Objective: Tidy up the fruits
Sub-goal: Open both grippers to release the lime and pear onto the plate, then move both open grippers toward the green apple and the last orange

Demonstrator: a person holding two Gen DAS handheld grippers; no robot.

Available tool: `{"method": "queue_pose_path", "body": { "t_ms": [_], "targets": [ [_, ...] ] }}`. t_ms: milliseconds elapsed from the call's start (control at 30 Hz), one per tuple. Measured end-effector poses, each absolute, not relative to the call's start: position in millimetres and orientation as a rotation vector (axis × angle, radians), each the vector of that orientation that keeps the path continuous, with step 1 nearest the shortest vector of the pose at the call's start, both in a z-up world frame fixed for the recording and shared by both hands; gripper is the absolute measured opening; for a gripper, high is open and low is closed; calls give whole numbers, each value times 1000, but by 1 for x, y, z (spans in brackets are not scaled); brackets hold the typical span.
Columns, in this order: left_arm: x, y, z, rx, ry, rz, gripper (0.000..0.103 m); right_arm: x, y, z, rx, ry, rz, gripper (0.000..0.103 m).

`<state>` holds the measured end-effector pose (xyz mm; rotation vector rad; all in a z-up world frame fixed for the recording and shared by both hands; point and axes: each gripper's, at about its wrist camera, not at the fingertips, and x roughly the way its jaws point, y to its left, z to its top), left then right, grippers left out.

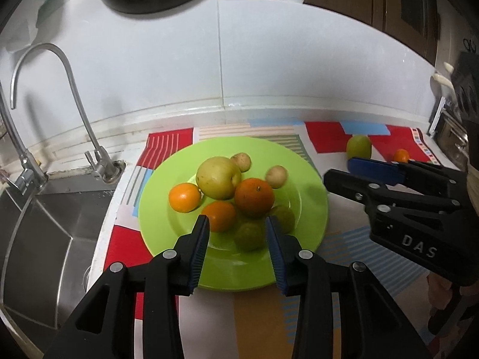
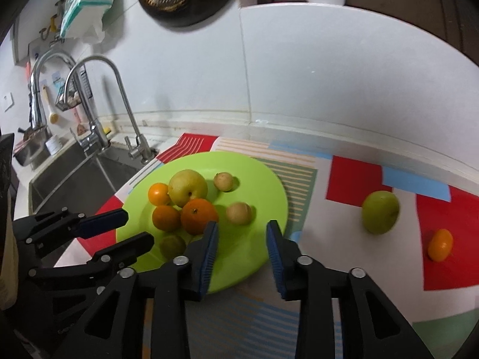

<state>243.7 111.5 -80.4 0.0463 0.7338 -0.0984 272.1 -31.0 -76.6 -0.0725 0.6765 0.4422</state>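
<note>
Kitchen tabletop beside a sink (image 1: pixel 45 209), covered by a patterned mat (image 2: pixel 353 179): most fruits sat gathered on the green plate (image 1: pixel 311 179); a green apple (image 2: pixel 380 212) and small orange (image 2: pixel 439 244) lay apart at right. Left claw (image 1: pixel 236 224) and right claw (image 2: pixel 241 230) hovered parted and empty, seemingly ready to collect them.

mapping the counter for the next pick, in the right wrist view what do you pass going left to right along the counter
faucet → small orange at the plate's left → big orange → pale small fruit → green plate's right rim → green apple on the mat → small orange on the mat
</note>
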Motion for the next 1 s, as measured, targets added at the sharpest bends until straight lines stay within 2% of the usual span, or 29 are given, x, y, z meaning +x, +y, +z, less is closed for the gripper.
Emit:
{"method": "queue_pose_path", "body": {
  "t_ms": [133, 200, 333, 400, 700, 867, 1000],
  "targets": [
    [234, 111, -68, 41, 703, -87, 44, 259, -41, -66, -51, 658, 410, 38],
    [230, 110, -63, 41, 692, -88, 47, 252, -45, -60, -42, 649, 398, 42],
    [220, 107, -54, 42, 674, -95, 52, 236, -52, -50, -37, 625, 372, 45],
    [214, 106, -49, 42, 664, -96, 53, 226, -56, -44, -33, 612, 355, 51],
    [191, 99, -30, 48, 624, -115, 64, 191, -72, -24, -17, 553, 272, 62],
    [181, 94, -20, 34, 602, -127, 72, 174, -80, -19, -16, 530, 229, 68],
    [175, 88, -12, 39, 575, -134, 77, 163, -88, -14, -21, 513, 188, 68]
  ]
}}
